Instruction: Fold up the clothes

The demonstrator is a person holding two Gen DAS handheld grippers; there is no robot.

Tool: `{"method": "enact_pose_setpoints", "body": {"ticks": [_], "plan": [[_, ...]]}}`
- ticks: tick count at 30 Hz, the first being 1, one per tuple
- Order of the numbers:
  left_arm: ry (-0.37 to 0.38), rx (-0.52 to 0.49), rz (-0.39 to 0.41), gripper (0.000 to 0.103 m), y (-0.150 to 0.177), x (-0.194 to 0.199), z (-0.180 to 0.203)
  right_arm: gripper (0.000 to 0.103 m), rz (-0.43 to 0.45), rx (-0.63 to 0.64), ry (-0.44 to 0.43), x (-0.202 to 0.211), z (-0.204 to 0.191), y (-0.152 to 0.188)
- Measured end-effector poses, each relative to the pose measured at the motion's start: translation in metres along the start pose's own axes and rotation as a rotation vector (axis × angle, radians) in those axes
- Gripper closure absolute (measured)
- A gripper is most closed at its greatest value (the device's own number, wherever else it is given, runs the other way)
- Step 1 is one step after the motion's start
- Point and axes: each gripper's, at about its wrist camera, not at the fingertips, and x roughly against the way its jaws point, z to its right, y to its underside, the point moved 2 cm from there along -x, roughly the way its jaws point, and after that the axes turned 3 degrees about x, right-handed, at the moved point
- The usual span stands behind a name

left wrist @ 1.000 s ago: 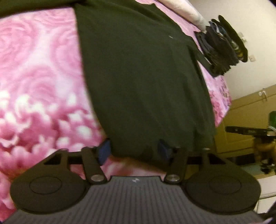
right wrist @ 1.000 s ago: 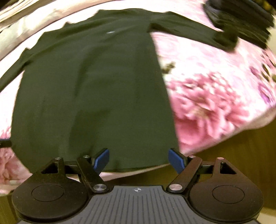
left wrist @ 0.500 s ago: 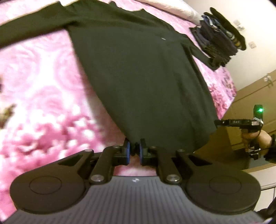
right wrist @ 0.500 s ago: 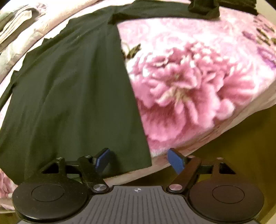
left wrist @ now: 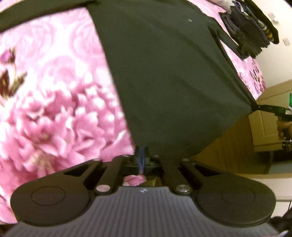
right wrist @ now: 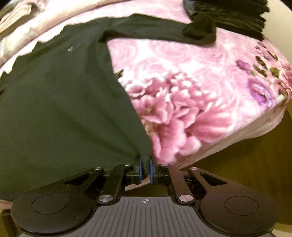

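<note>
A black long-sleeved shirt (left wrist: 167, 76) lies spread on a pink flowered bedspread (left wrist: 54, 102). My left gripper (left wrist: 141, 156) is shut on the shirt's near left hem corner. My right gripper (right wrist: 145, 165) is shut on the near right hem corner of the shirt (right wrist: 60, 105). The hem between both corners is lifted and stretched off the bed's near edge. The right gripper also shows at the far right of the left wrist view (left wrist: 255, 107), pinching the other corner. One sleeve (right wrist: 160, 31) reaches toward the far right.
A stack of folded dark clothes (left wrist: 250, 32) sits at the bed's far corner; it also shows in the right wrist view (right wrist: 233, 14). A pale quilt (right wrist: 27, 31) lies along the far side. Wooden furniture (left wrist: 270, 116) stands beyond the bed's edge (right wrist: 237, 134).
My right gripper has closed on the right hem corner. My left gripper, shut half a second ago, still holds the left corner. The hem has been pulled taut toward me.
</note>
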Motion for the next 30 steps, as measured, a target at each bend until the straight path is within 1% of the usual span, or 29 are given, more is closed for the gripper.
{"method": "enact_pose_setpoints", "body": {"ticks": [1,2,5,7,8,9,10,11,14,19,23,25,27,30], "plan": [[0.008,0.005,0.001,0.083,0.004,-0.004,0.002,0.097,-0.002,0.004,0.002,-0.002,-0.004,0.0],[0.017,0.005,0.0,0.073,0.008,-0.009,0.004,0.097,-0.004,0.004,0.004,-0.005,-0.007,-0.001],[-0.008,-0.046,-0.012,0.072,0.017,-0.022,0.014,0.097,-0.022,-0.006,0.038,-0.015,-0.01,0.002],[-0.027,-0.038,-0.036,0.072,0.021,-0.03,0.016,0.095,-0.058,-0.035,0.072,-0.02,-0.006,0.002],[-0.031,-0.037,-0.037,0.072,0.022,-0.03,0.018,0.087,-0.075,-0.051,0.086,-0.022,-0.004,0.001],[-0.032,-0.039,-0.035,0.072,0.022,-0.03,0.019,0.059,-0.072,-0.053,0.104,-0.019,-0.005,0.0],[-0.036,-0.04,-0.029,0.072,0.022,-0.027,0.02,0.045,-0.065,-0.051,0.123,-0.015,-0.005,-0.002],[-0.041,-0.04,-0.023,0.072,0.021,-0.024,0.021,0.029,-0.057,-0.049,0.141,-0.012,-0.006,-0.004],[-0.062,-0.04,-0.005,0.072,0.014,-0.013,0.022,0.028,-0.018,-0.031,0.126,0.001,-0.013,-0.014],[-0.101,-0.036,0.049,0.072,-0.007,0.013,0.028,0.028,0.019,-0.056,0.049,0.015,-0.025,-0.033],[-0.128,-0.043,0.098,0.07,-0.028,0.032,0.04,0.028,0.045,-0.056,0.001,0.028,-0.034,-0.05],[-0.134,-0.066,0.115,0.069,-0.041,0.039,0.048,0.028,0.066,-0.058,-0.002,0.037,-0.034,-0.062],[-0.129,-0.101,0.129,0.064,-0.056,0.045,0.055,0.028,0.09,-0.073,0.001,0.046,-0.032,-0.074],[-0.131,-0.195,0.149,0.063,-0.083,0.047,0.068,0.028,0.133,-0.13,0.025,0.06,-0.022,-0.09]]}}
